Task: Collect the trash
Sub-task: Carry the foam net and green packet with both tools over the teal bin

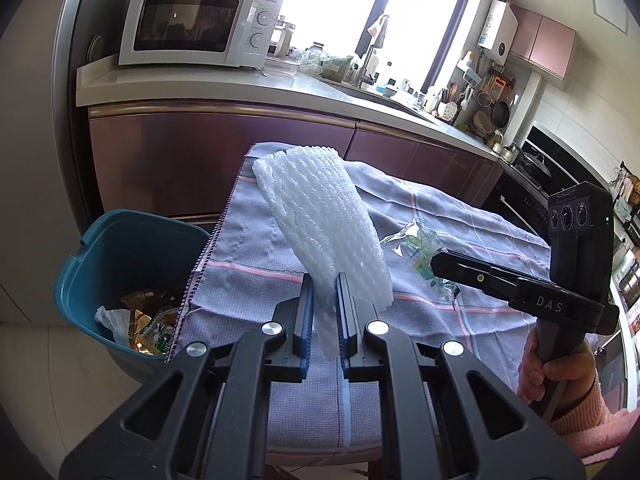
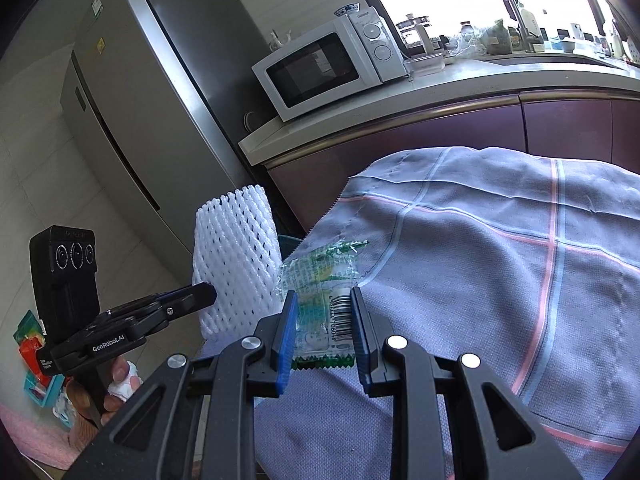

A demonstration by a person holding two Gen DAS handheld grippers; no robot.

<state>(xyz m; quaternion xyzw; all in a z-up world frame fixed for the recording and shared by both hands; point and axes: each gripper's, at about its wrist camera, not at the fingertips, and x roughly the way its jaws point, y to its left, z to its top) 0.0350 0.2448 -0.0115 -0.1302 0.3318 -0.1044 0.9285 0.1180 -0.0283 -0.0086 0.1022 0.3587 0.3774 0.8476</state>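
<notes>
My left gripper (image 1: 323, 280) is shut on the lower end of a white foam net sleeve (image 1: 320, 208), which sticks up and forward over the checked cloth (image 1: 248, 264). A teal trash bin (image 1: 120, 240) with wrappers and paper inside stands below the table's left edge. My right gripper (image 2: 324, 296) is shut on a clear green-printed wrapper (image 2: 320, 276) with a barcode, just above the cloth (image 2: 480, 260). The right wrist view also shows the foam sleeve (image 2: 236, 256) and the left gripper (image 2: 208, 294) to the left. In the left wrist view, the right gripper (image 1: 440, 266) and the wrapper (image 1: 416, 240) are at the right.
A kitchen counter (image 1: 240, 88) with a white microwave (image 1: 192, 24) runs behind the table. A steel fridge (image 2: 140, 100) stands at the left, a stove (image 1: 536, 164) at the far right. Colourful packets (image 2: 32, 344) lie on the floor. A person's hand (image 1: 556, 368) grips the right handle.
</notes>
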